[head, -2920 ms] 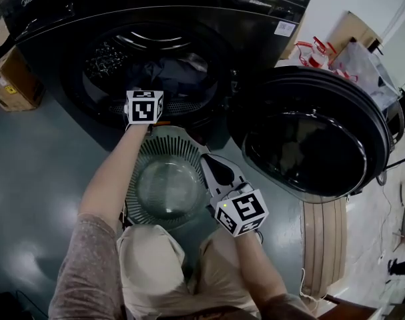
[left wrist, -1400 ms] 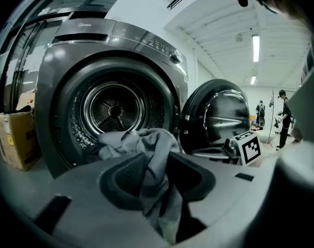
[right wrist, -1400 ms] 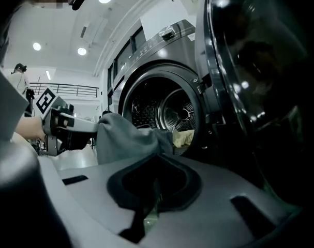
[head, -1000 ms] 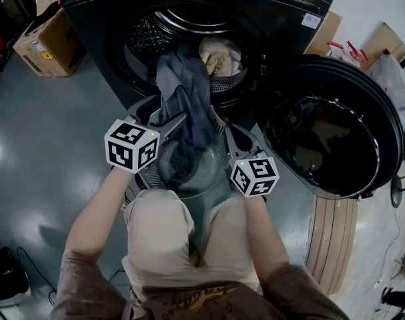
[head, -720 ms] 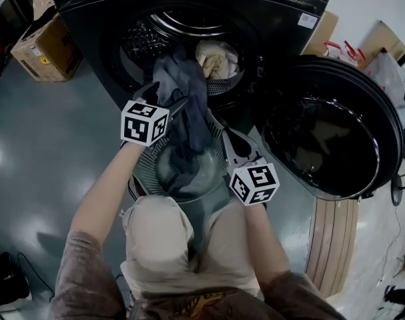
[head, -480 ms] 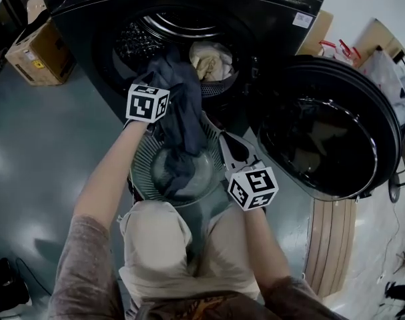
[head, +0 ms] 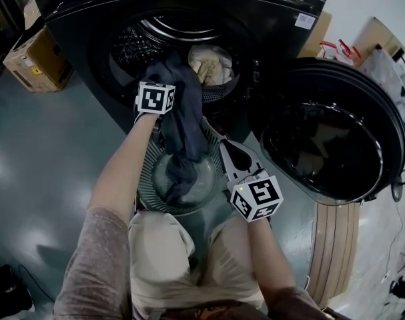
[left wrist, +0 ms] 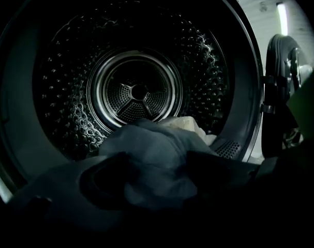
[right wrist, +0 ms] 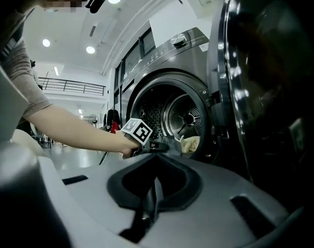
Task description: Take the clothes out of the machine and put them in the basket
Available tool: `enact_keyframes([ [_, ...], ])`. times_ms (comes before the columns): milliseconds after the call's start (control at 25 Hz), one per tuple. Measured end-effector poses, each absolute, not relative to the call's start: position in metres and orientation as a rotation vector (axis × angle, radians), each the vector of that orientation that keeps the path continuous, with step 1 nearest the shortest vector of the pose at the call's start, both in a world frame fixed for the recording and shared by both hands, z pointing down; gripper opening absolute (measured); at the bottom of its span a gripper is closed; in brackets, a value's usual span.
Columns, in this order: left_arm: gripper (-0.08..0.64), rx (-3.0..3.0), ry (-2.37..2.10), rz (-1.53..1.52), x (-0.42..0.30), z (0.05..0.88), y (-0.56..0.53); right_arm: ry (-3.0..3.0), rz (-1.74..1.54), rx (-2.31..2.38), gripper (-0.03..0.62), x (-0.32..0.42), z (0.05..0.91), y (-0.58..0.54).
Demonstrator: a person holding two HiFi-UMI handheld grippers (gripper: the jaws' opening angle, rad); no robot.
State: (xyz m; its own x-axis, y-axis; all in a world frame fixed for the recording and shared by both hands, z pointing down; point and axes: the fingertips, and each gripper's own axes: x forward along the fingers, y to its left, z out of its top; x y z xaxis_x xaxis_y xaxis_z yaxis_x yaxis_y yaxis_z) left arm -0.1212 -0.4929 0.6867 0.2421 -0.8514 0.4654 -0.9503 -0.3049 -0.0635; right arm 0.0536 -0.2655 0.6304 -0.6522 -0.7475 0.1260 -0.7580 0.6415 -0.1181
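Observation:
The washing machine's drum (head: 169, 42) stands open, and a cream garment (head: 212, 62) lies inside it. A dark blue-grey garment (head: 183, 129) drapes from the drum's lip down into the round slatted basket (head: 145, 172) below. My left gripper (head: 161, 85) is at the drum's mouth. In the left gripper view its jaws stand wide apart (left wrist: 159, 172), having just been closing a little. The blue-grey cloth (left wrist: 151, 159) is bunched between them, and I see no pad pressing it. My right gripper (head: 225, 149) is shut and empty beside the basket's right rim, jaws meeting in a line (right wrist: 155, 182).
The machine's round door (head: 329, 135) hangs open to the right, close to my right gripper. A cardboard box (head: 29, 59) sits on the floor at left, and bags (head: 369, 62) lie at back right. The person's knees (head: 162, 245) are just behind the basket.
My left gripper has moved from over the basket up to the drum's mouth. The blue-grey garment it had lifted now hangs lower into the basket. The right gripper has stayed put.

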Motion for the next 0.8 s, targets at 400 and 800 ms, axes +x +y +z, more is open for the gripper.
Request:
enact_keyframes([
  [400,0.114,2.337,-1.554,0.582,-0.109,0.677,-0.465,-2.764,0.233,1.28,-0.003,0.054,0.638,-0.271],
  [800,0.084,2.495,-1.39,0.608,-0.089,0.636,-0.376,-2.737,0.259,1.291,-0.002,0.058,0.654,-0.281],
])
